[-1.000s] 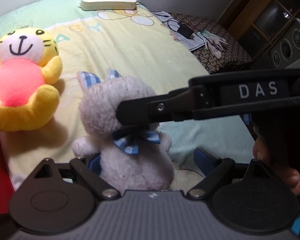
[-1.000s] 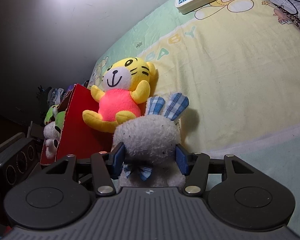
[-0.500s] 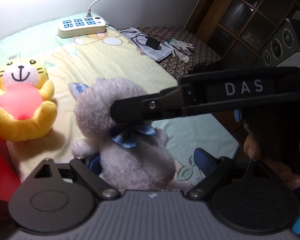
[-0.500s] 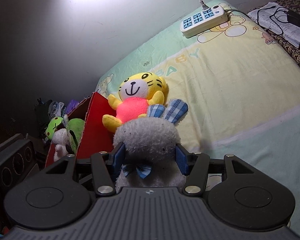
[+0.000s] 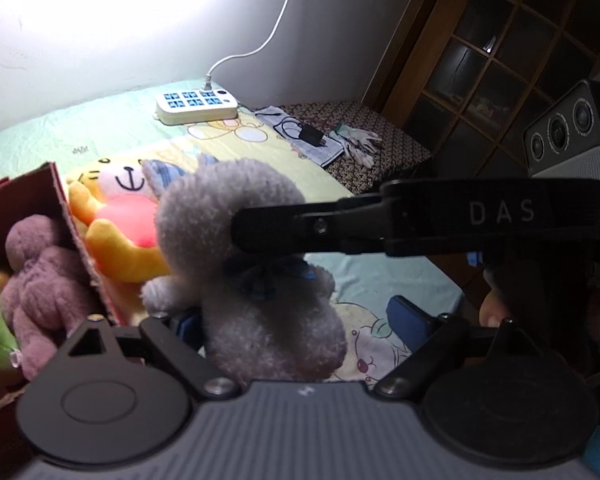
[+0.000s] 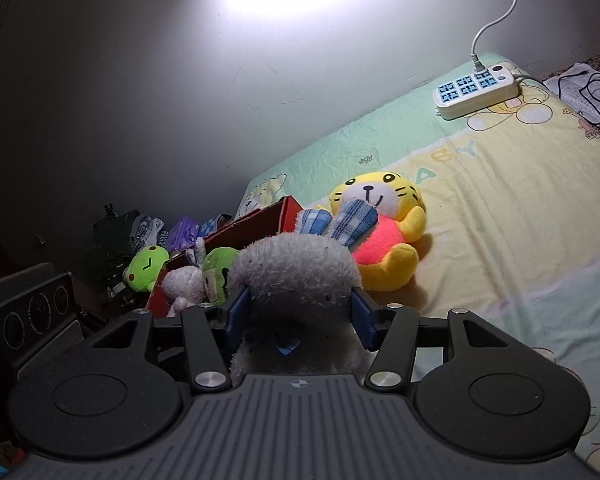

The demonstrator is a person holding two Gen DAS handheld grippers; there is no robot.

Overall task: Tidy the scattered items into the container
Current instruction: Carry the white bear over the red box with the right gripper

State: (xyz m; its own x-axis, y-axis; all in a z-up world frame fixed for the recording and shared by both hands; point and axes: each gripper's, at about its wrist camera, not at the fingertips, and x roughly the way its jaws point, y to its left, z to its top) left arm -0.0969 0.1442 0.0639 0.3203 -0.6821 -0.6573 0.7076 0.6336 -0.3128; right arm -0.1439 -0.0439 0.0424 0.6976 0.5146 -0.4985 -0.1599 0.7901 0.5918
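Grey-white plush rabbit [image 6: 296,280], plaid ears and blue bow, hangs clear of the bed [image 6: 520,200], carried between both tools. Right claw [image 6: 298,318] is clenched on its head, blue pads pressed into the fur either side; a grip on the head leaves body and legs dangling free, likely so they can drop in first. Left claw [image 5: 296,320] straddles the rabbit's lower body: the left pad is against the fur, the right pad stands apart, so whether it truly grips I cannot tell; it seems more a steadying cradle. Left of both claws, near and lower, sits the red cardboard box [image 6: 256,222], open-topped, with a pinkish plush [image 5: 44,276] and green frog toys [image 6: 146,266] already inside. Beyond the rabbit, just beside the box wall, a yellow tiger plush [image 6: 384,236] sits on the bed, not yet tidied. Far ahead lies a power strip [image 6: 476,90], plugged in.
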